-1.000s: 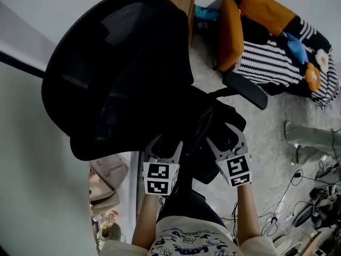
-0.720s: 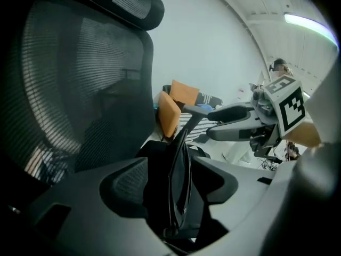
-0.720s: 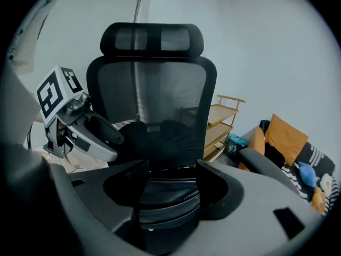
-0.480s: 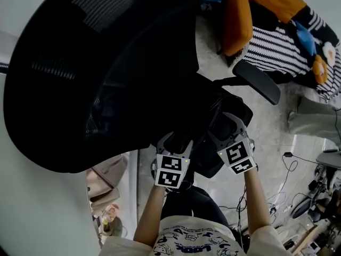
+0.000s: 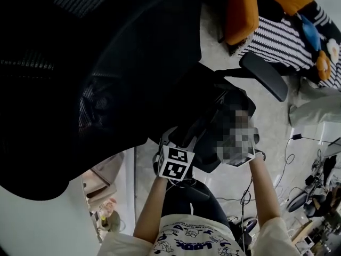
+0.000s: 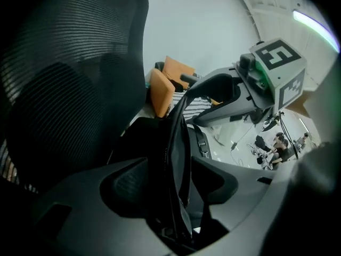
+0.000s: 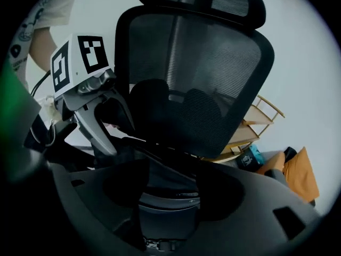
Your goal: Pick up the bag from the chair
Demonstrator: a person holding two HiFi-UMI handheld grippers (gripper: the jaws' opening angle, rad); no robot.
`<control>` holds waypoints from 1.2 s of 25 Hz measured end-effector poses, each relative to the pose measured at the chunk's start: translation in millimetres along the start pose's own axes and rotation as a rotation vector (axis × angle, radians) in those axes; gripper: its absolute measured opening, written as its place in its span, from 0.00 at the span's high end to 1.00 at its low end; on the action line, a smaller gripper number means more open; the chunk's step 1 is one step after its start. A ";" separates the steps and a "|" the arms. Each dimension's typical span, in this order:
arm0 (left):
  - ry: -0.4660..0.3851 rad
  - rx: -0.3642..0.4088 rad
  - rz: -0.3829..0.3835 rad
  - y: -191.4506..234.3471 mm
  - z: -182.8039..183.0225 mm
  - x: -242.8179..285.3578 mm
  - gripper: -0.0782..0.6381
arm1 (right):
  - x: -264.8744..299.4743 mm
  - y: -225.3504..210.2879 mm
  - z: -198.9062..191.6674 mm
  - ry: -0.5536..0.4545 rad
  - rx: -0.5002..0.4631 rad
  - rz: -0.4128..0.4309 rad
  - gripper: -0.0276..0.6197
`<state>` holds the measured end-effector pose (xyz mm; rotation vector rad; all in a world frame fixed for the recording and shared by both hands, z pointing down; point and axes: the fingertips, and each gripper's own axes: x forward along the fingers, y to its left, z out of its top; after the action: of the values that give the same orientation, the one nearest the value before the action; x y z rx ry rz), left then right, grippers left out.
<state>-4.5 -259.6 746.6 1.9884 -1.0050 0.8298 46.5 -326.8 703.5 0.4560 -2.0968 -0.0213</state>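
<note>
A plain pale wall [image 5: 37,217] fills the 8 o'clock corner of the head view, and speckled light floor [image 5: 269,121] shows at 3 o'clock. A black mesh chair [image 5: 106,63] covers everything from 9 to 12 o'clock, and its armrest [image 5: 264,74] juts out at 2 o'clock. Beyond it, at 1 o'clock, lie an orange cushion [image 5: 240,9] and striped fabric [image 5: 282,36]. In the right gripper view a wooden shelf [image 7: 256,122] stands at 3 o'clock behind the chair back.

The black bag [image 5: 216,124] sits on the chair's seat, just right of centre. What it holds cannot be seen.

The left tool [image 6: 173,175] has its jaws spread, with the bag's black strap [image 6: 178,137] standing upright between them. The right tool [image 7: 170,183] is also spread, with the bag's dark fabric between its jaws.
</note>
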 end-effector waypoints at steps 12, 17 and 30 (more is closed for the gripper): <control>0.062 0.052 0.000 -1.9 -19.7 32.9 0.59 | 39.8 5.4 -26.4 0.187 -0.453 0.109 0.50; 0.087 0.047 -0.004 -3.3 -19.8 41.5 0.70 | 52.8 5.1 -36.5 0.241 -0.528 0.178 0.51; 0.082 0.116 0.002 -1.6 -26.9 39.1 0.80 | 65.9 3.4 -41.6 0.351 -0.718 0.282 0.58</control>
<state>10.0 -250.9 790.9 2.0334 -0.9309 0.9822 48.4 -338.6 780.5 -0.2550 -1.6454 -0.4772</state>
